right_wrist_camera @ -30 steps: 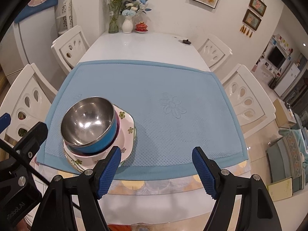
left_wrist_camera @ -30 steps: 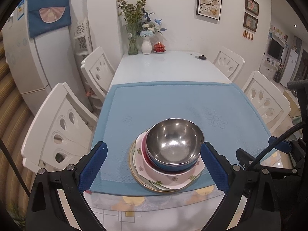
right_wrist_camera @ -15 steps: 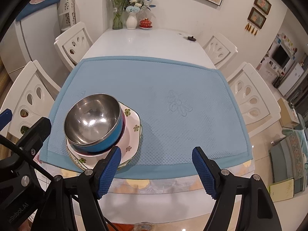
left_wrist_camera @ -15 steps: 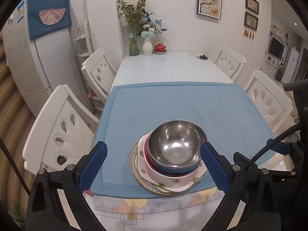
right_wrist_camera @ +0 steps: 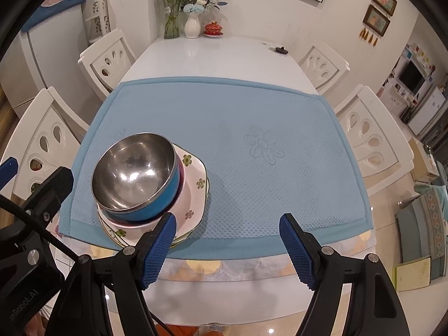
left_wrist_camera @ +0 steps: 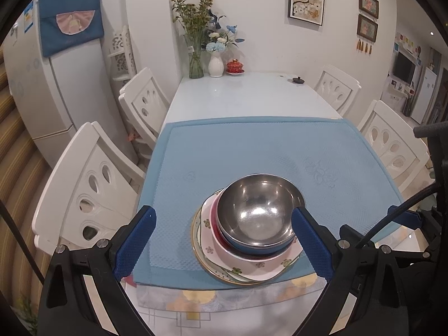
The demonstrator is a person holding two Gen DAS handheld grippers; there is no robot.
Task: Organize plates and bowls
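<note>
I saw the steel bowl [left_wrist_camera: 259,210] nested atop stacked plates [left_wrist_camera: 252,266] on the blue mat [right_wrist_camera: 252,117] near the surface's edge. Both grippers' fingers [left_wrist_camera: 134,240] stood released, empty. The bowl looked light and slippery; the plates fragile, so I'd grip rims.

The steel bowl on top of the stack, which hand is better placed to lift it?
Left, probably: the shiny steel bowl sits between the left gripper fingers; the right gripper faces bare mat.

Left gripper [left_wrist_camera: 222,236]: jaws spread wide, blue pads at lower left and lower right of its frame, nothing clamped. Right gripper [right_wrist_camera: 228,240]: jaws parted, pads in the lower centre of its frame, gap empty. Both point downward. Left gripper's body also appears at the lower-left edge of the right wrist view.
</note>
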